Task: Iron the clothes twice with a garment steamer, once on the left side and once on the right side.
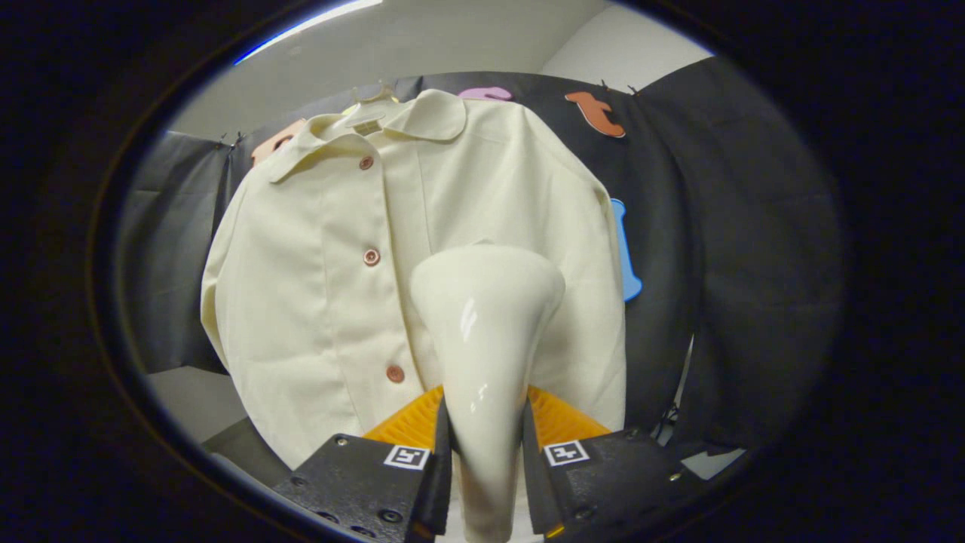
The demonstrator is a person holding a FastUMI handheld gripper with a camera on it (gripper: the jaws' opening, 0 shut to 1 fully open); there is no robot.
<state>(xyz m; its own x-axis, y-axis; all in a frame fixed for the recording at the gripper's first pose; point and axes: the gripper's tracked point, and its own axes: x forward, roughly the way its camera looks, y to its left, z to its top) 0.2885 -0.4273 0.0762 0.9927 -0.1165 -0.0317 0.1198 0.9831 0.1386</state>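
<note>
Gripper [486,445] clamped on steamer [486,317], facing shirt [324,249].

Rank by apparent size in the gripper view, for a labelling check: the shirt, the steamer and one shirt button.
1. Cream shirt, largest.
2. Garment steamer, clamped between the gripper fingers; nearness enlarges it.
3. Shirt button, smallest.

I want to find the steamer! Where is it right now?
The steamer is squeezed between the gripper fingers, its wide head up against the cream shirt, just right of the row of buttons.
</note>
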